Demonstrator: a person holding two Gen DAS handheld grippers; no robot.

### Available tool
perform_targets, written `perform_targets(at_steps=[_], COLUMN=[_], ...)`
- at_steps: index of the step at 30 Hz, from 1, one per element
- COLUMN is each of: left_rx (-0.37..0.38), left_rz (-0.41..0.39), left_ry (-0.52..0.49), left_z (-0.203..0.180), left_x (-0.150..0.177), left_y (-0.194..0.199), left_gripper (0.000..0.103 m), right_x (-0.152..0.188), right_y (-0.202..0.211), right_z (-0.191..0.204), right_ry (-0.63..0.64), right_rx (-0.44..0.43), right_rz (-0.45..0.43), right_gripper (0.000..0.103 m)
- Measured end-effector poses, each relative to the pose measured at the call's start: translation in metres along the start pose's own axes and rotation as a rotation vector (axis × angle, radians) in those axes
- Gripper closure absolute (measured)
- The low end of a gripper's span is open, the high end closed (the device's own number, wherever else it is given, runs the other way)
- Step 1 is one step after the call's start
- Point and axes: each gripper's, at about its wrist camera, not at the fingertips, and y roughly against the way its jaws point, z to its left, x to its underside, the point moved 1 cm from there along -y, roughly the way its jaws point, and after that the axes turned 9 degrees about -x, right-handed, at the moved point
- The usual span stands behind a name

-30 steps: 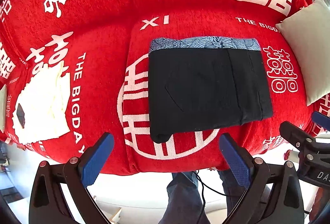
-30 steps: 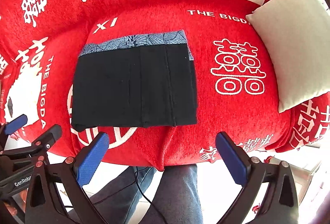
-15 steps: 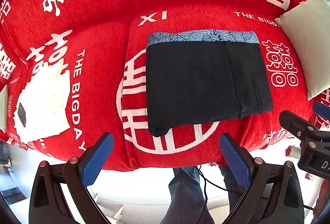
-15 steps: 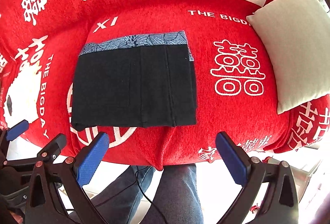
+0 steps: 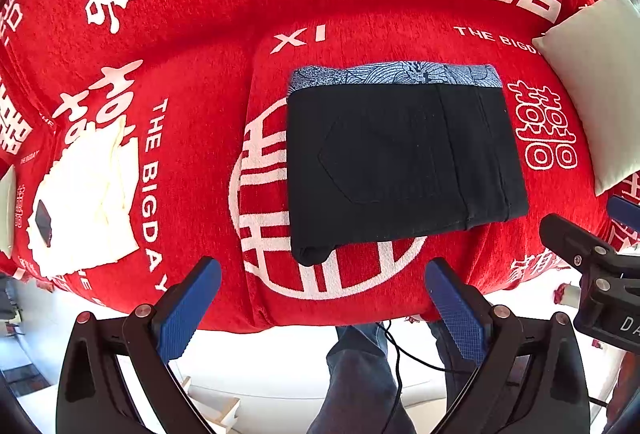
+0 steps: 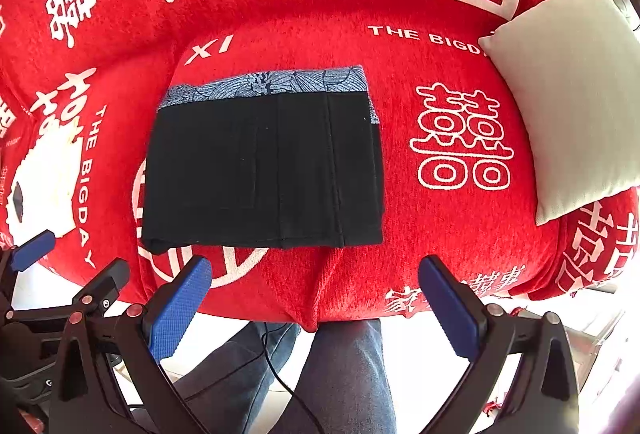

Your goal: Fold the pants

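Observation:
Black pants [image 5: 400,162] lie folded into a flat rectangle on the red sofa seat [image 5: 192,138], with a blue patterned band along the far edge. They also show in the right wrist view [image 6: 260,170]. My left gripper [image 5: 320,310] is open and empty, held back from the sofa's front edge, near the pants' front left corner. My right gripper [image 6: 316,310] is open and empty, also off the front edge, to the right of the pants.
A cream cushion [image 6: 568,94] leans at the right end of the sofa. A white folded cloth [image 5: 88,194] with a small dark object on it lies at the left. The person's legs in jeans [image 6: 344,374] and a cable are below.
Both grippers have drawn back slightly from the sofa, staying open. The pants have not moved.

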Motion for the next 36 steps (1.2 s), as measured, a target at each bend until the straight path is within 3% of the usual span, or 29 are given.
perform_targets(at_steps=[36], left_rx=[0.023], left_rz=[-0.033], left_ry=[-0.016], left_z=[0.01], left_x=[0.001], left_y=[-0.002], left_gripper=[0.001], right_x=[0.004], right_y=[0.008], right_z=[0.009], right_ry=[-0.015], right_rx=[0.058], right_rz=[-0.03], right_gripper=[0.0])
